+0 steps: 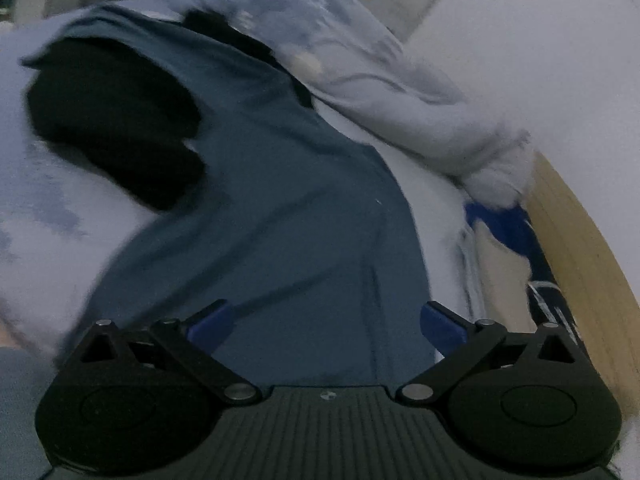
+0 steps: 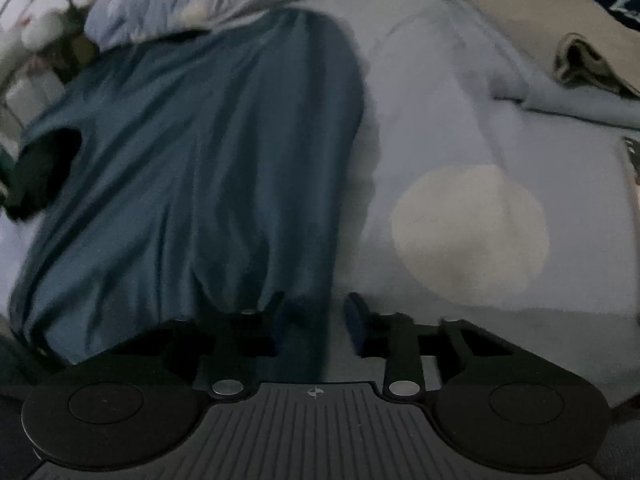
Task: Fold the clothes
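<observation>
Right now the creased teal-blue cotton garment [image 2: 192, 168] lies spread on the pale blue bedsheet [image 2: 460, 120], beside the rumpled light floral duvet [image 1: 380, 76]. Your left gripper [image 1: 324, 326] hovers wide open over it, holding nothing. Your right gripper [image 2: 316, 316] stands part open, its fingers either side of the garment's near edge.

Both pictures are blurry. The blue shirt [image 2: 192, 160] runs under the right gripper [image 2: 316, 320], so its bottom edge is hidden. The black cloth [image 2: 36, 176] is cut off.
</observation>
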Demonstrator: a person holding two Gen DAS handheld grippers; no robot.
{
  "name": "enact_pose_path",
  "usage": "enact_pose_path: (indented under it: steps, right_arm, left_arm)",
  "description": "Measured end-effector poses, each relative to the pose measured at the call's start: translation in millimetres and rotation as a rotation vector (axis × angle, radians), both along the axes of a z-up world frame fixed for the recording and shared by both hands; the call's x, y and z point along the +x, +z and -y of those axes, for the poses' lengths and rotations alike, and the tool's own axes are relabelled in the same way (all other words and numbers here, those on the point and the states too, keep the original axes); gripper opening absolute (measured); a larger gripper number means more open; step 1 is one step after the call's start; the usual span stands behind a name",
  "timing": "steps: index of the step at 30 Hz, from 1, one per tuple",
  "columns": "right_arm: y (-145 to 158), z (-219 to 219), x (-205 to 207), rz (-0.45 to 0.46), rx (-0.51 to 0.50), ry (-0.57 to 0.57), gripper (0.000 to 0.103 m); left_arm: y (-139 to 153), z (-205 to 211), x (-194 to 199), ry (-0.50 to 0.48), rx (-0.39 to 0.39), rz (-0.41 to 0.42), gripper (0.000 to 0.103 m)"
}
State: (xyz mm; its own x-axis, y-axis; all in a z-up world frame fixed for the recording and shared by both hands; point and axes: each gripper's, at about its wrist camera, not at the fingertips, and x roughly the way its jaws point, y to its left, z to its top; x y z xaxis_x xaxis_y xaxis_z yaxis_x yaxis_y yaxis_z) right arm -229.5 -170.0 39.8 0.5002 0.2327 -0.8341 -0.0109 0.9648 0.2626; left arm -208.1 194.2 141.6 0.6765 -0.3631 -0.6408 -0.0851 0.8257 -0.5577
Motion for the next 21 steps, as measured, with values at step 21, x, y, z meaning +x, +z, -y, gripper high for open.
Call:
enact_pose_path:
  steps: [21]
  right_arm:
    - [38,-212,-57,0.264,-0.173,0.78,0.022]
  left_arm:
    - [-26,-8,17,0.012,0.098,-0.109,0.103]
